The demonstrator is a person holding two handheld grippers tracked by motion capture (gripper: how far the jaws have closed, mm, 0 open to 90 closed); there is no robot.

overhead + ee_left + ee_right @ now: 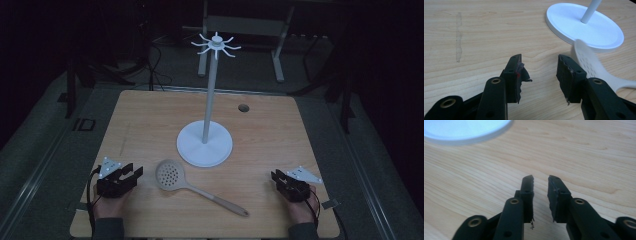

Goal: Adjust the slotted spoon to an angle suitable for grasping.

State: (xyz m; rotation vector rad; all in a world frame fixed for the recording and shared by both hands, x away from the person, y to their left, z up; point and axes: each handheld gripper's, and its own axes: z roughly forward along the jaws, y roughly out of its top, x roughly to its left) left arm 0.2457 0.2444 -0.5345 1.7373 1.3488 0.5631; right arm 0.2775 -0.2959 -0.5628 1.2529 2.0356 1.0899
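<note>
High view dim, surroundings near black; gripper views bright, even; white stand base (466,130) blurred, glaring

Both grippers are black, the left gripper (134,173) and the right gripper (276,176) each topped by a grey three-cornered plate and trailing a black cable. Brass-ringed holes dot the jaws. Dark sleeves (107,229) cover the forearms.

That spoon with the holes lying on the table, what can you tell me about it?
The slotted spoon is a pale beige utensil that looks like plastic, with a round, shallow bowl pierced by many small holes and a long, slim handle. It lies flat on the wooden table, bowl toward the left hand-held gripper, handle running toward the near right. Its bowl sits just in front of the white stand; whether they touch is unclear. No hand-held gripper holds it.
</note>
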